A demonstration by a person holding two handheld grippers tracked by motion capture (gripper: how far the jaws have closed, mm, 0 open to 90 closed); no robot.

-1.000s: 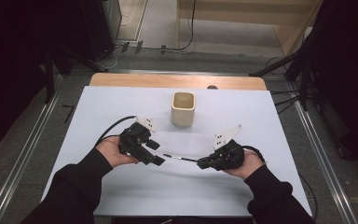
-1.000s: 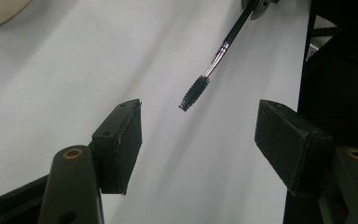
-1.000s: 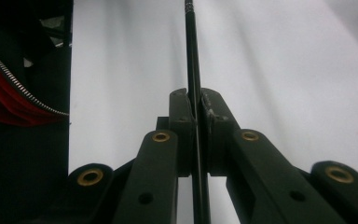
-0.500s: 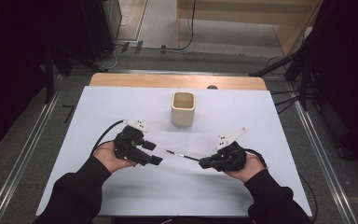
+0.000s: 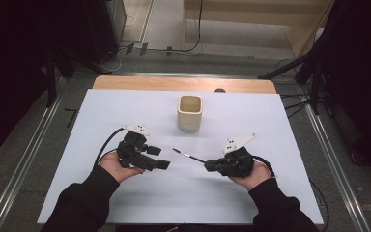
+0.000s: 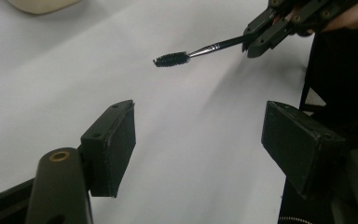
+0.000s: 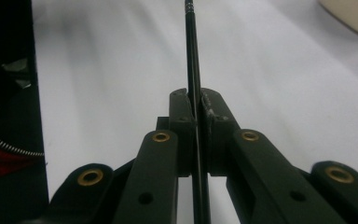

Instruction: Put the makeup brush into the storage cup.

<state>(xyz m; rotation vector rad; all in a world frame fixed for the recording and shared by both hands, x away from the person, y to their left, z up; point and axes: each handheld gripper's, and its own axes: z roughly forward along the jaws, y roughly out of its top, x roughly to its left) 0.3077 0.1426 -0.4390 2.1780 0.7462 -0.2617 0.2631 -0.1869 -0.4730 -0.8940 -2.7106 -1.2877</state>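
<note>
Holding a thin black brush (image 5: 187,155) by its handle, the right gripper (image 5: 208,166) has its jaws clenched tight on the stem; in the right gripper view the handle (image 7: 192,56) runs straight up out from between the two pressed pads. The brush points left, toward the middle of the table, lifted clear of the white surface (image 5: 251,121), and its bristled tip (image 6: 171,59) shows in the left gripper view, hanging in the air beyond the left gripper's jaws. The left gripper (image 5: 160,158) sits to the left of the brush tip, near it but apart. Its jaws have just been opening and stand released and wide, with nothing between them and only bare table behind. A cream square cup (image 5: 190,112) stands upright on the far middle of the table, well apart from both grippers. Both of the person's hands rest near the near edge, sleeves coming in from below.
</note>
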